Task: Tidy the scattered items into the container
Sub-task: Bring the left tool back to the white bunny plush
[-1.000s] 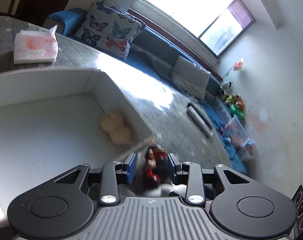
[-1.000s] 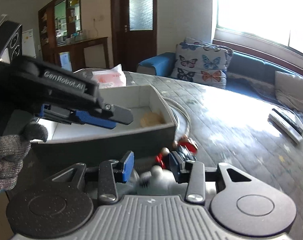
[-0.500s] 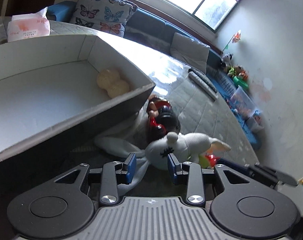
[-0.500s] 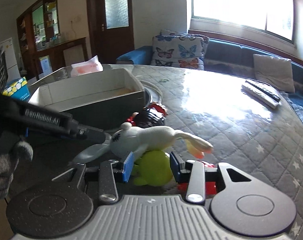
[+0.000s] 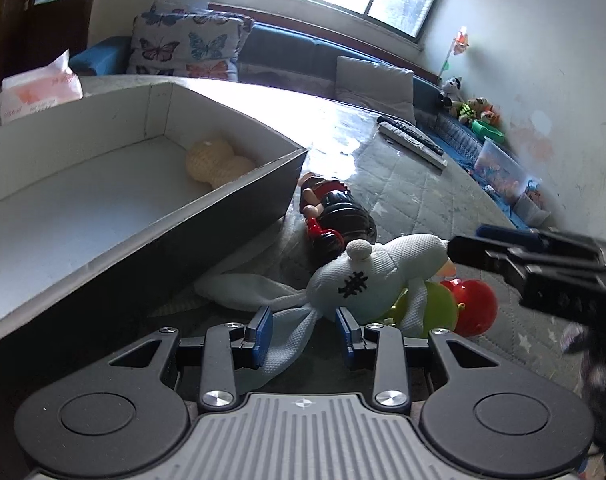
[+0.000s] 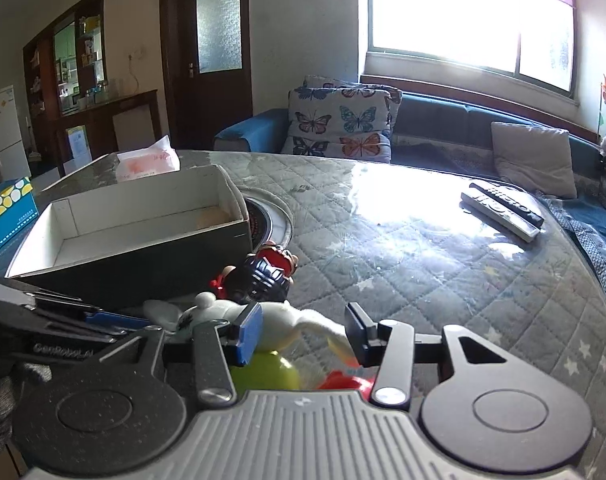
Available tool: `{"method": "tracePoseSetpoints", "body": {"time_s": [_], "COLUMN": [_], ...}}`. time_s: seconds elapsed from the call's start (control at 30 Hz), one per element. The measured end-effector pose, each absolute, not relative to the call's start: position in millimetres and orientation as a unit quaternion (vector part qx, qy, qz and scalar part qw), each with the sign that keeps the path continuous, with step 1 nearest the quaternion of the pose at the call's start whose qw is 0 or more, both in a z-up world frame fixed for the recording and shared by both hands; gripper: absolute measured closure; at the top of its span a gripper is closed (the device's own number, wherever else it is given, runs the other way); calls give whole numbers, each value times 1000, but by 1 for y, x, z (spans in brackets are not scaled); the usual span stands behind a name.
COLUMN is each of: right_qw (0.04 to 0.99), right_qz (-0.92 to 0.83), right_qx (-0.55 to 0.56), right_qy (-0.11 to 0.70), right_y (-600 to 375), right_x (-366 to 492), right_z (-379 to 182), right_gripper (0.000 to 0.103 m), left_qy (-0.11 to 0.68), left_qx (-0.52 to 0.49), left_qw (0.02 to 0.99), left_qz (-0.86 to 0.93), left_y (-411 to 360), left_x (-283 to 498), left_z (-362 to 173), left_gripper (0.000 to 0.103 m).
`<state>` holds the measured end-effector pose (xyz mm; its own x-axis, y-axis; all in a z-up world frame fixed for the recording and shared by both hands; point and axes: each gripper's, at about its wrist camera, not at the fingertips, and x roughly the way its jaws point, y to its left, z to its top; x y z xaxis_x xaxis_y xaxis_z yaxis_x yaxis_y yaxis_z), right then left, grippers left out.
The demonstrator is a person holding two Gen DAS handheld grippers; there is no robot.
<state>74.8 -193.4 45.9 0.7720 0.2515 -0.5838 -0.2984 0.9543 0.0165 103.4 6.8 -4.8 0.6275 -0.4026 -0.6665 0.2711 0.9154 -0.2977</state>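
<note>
A white plush rabbit (image 5: 367,280) lies on the table beside a grey box (image 5: 175,216), atop a green and red toy (image 5: 459,304). A dark doll with red parts (image 5: 339,212) lies behind it. A beige knit toy (image 5: 217,162) sits inside the box. My left gripper (image 5: 305,334) is open, its pads either side of the rabbit's ear. My right gripper (image 6: 303,330) is open over the rabbit's body (image 6: 287,322), with the green toy (image 6: 271,372) below. The box (image 6: 143,256) and doll (image 6: 265,274) also show in the right wrist view.
A tissue pack (image 5: 39,90) lies behind the box. Two remotes (image 6: 503,208) lie far right on the quilted table (image 6: 443,264). A blue tissue box (image 6: 7,216) stands at the left. A sofa with butterfly cushions (image 6: 343,124) is beyond the table.
Both grippers have moved back from the box and down toward the toy pile. The left now straddles the rabbit's ear, and the right has closed in over the rabbit's body.
</note>
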Motion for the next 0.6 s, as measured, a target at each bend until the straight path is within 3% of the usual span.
{"method": "tracePoseSetpoints", "body": {"time_s": [0.33,0.47,0.6], "right_qw": [923,920,918], "right_qz": [181,187,191], "right_qx": [-17,-28,-44], "right_qy": [338,342,345], "right_y": [-196,-193,-189], "right_x": [94,93,90], "right_z": [29,28,27], "right_gripper": [57,62,73], "left_qy": [393,386,381], "left_qx": [-51,-48,-46], "left_qw": [895,897,898], "left_qz": [-206,-211,-214], "left_y": [-2,-4,0], "left_x": [108,109,110], "left_z": [-15,-17,-19], "left_gripper": [67,68,82]}}
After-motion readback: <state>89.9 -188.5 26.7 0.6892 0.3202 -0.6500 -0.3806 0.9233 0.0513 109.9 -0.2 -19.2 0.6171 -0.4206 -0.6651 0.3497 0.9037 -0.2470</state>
